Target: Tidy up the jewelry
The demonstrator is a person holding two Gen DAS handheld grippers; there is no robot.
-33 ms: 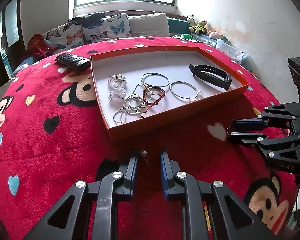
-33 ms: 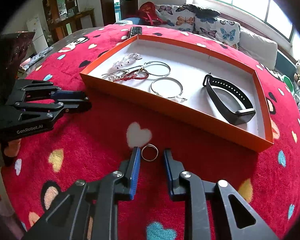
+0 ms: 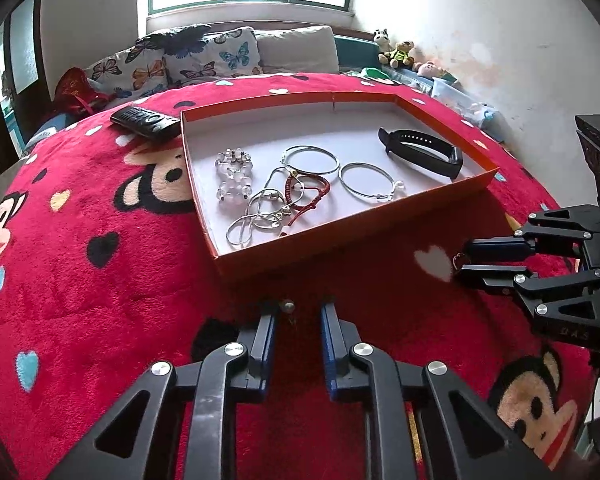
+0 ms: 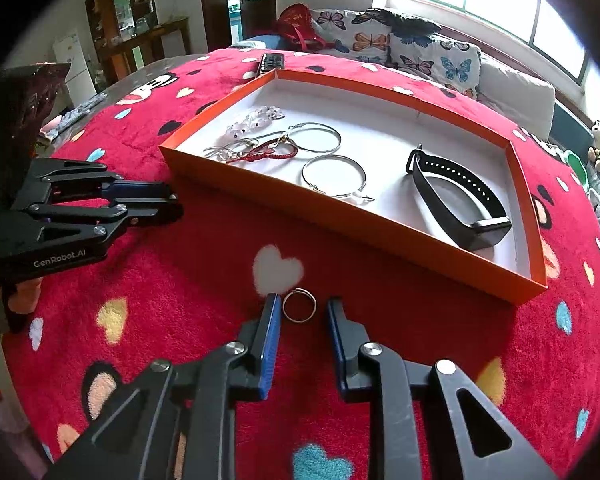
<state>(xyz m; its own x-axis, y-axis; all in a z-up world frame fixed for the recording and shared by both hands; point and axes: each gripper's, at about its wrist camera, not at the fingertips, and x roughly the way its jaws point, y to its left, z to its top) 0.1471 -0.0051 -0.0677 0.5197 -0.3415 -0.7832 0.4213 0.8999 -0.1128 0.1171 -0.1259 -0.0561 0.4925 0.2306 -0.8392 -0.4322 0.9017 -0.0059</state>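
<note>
Closing on a small bead [image 3: 288,305] at its tips, the left tongs [image 3: 296,316] match the right tongs [image 4: 300,312], narrow around a ring [image 4: 299,305], while most jewelry already lies in the tray [image 4: 340,224] just ahead.

A red plush blanket [image 3: 100,300] with monkey faces and hearts carries an orange tray [image 3: 380,224]. A black remote [image 3: 144,120] lies at the tray's far left corner; a small ring [image 4: 299,311] and a tiny silver stud [image 3: 288,305] lie just before its near wall.
</note>
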